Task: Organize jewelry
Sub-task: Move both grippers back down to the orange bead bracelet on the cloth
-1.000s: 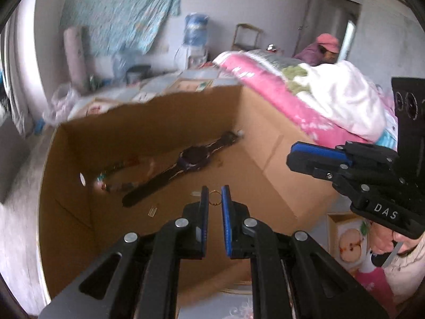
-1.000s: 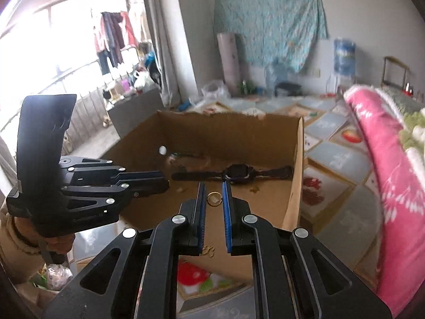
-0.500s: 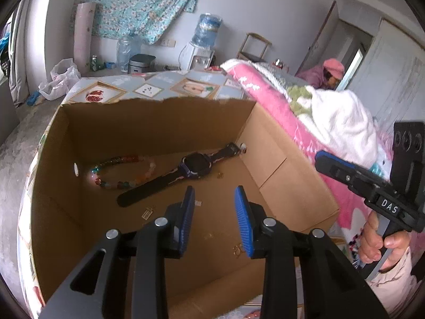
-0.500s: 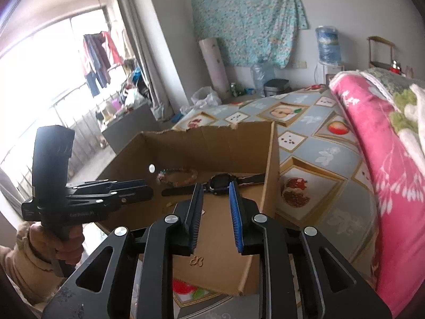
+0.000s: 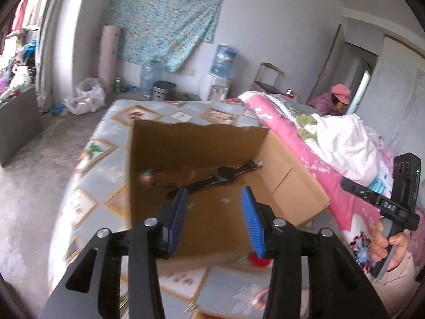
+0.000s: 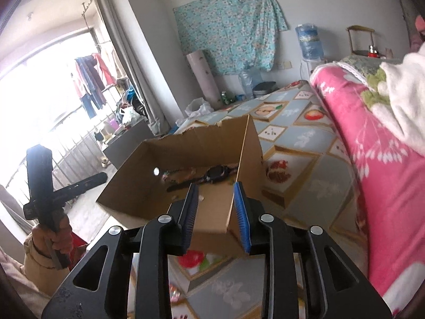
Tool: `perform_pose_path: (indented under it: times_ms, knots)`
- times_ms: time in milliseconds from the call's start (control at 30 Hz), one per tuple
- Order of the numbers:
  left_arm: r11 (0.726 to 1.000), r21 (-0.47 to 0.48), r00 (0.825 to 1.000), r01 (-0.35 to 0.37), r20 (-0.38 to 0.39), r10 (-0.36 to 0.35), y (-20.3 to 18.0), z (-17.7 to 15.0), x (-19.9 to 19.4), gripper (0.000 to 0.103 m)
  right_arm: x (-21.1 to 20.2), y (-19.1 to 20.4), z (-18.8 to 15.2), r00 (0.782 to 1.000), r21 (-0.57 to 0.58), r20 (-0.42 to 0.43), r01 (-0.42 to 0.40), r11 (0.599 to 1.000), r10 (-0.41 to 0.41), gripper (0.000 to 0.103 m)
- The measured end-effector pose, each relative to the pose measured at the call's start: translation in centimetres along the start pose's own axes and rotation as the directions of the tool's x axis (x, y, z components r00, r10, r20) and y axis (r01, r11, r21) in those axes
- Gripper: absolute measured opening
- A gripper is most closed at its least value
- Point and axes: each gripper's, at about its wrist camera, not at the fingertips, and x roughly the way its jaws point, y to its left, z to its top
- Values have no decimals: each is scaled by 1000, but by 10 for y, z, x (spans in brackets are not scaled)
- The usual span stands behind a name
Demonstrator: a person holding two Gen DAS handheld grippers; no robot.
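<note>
An open cardboard box [image 5: 297,186] [image 6: 138,194] sits on a patterned bed cover. Inside lie a black wristwatch [image 5: 223,174] [image 6: 215,172] and a blurred beaded bracelet [image 5: 148,176] [image 6: 183,172]. A small pale item [image 5: 225,200] [image 6: 201,198] rests on the box floor. My left gripper [image 5: 215,196] hovers over the near edge of the box, its jaws opening with nothing between them. My right gripper [image 6: 215,190] is above the box's near corner, its jaws also opening and empty. Each gripper appears in the other's view, the right gripper [image 5: 382,204] at the right, the left gripper [image 6: 66,188] at the left, each held by a hand.
A pink floral quilt [image 5: 305,146] [image 6: 372,146] with a white blanket [image 5: 345,141] is piled to the right of the box. A person in a pink cap [image 5: 337,98] sits beyond the bed. A water dispenser [image 5: 220,74] and a bin [image 5: 163,90] stand by the far wall.
Both grippers went from nearly shut, each around a small gold ring over the box, to open and empty. Both pulled back and up from the box, which now looks smaller.
</note>
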Motion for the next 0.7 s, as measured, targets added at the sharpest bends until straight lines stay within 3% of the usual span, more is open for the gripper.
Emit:
perform_pose_path:
  times_ms: [167,333,433,567,700]
  knots:
    - [992,7,991,-124,-40,124,20,-34,-20,58,4,3,-32,995,5,-98,-6,1000,7,35]
    - [972,-8,960,-236,-158,232,35,-75,-10,61,29,17,-67,974,-6,-228,-3,1000,1,40]
    - [964,-7,942,-266,-213,259,36,-94,-2,61,51,35,-84,950,-72,-309,33,997,-54,40]
    - [958,35,922,-283,-264,282,29,-115,9,61,64,53,-95,937,-124,-341,40,992,-80,40]
    - [968,24,930,-250,-272,247,23,-125,13,61,69,62,-98,932,-133,-353,39,990,-84,40]
